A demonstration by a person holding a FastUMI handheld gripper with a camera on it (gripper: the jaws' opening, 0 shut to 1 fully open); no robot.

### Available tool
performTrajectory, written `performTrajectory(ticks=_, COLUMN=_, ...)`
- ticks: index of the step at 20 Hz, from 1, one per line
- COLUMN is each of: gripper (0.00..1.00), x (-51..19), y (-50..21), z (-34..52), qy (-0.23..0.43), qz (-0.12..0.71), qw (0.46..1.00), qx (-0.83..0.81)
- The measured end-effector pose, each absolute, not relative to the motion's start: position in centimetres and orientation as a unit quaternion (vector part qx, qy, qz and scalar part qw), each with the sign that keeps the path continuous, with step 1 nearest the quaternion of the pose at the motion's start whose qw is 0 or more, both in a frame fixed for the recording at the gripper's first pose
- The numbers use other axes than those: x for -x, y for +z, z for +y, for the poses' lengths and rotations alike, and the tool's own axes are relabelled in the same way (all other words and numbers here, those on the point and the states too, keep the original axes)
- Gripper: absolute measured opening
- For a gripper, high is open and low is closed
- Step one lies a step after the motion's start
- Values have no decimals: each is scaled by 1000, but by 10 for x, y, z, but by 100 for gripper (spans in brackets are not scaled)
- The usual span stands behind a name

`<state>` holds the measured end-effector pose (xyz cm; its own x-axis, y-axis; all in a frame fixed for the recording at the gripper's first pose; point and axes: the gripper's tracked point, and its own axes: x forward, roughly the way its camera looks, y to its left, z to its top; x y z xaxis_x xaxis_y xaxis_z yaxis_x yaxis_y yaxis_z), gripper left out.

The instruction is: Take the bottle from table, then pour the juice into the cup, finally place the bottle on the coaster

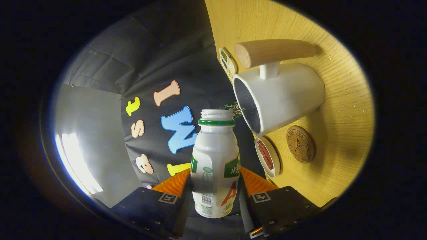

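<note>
My gripper is shut on a small white bottle with a green neck ring and no cap; both fingers press its sides. The whole view is rolled sideways, so the bottle is tipped toward the white cup. The cup has a wooden handle and stands on the wooden table. The bottle's open mouth lies close to the cup's rim, and a thin stream bridges the gap into the cup. A round cork coaster lies on the table beside the cup, beyond my fingers.
A small white dish with something dark red in it sits on the table between the coaster and the table's edge. A small packet lies near the table edge by the cup's handle. The booth's black cloth wall is behind the bottle.
</note>
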<state>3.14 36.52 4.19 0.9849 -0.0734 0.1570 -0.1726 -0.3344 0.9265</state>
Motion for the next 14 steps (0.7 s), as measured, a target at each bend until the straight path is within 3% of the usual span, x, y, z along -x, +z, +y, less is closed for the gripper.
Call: performTrajectory(ticks=14, gripper=65, x=-32, y=42, z=364, qy=46, qz=-80, qw=570, qx=-816)
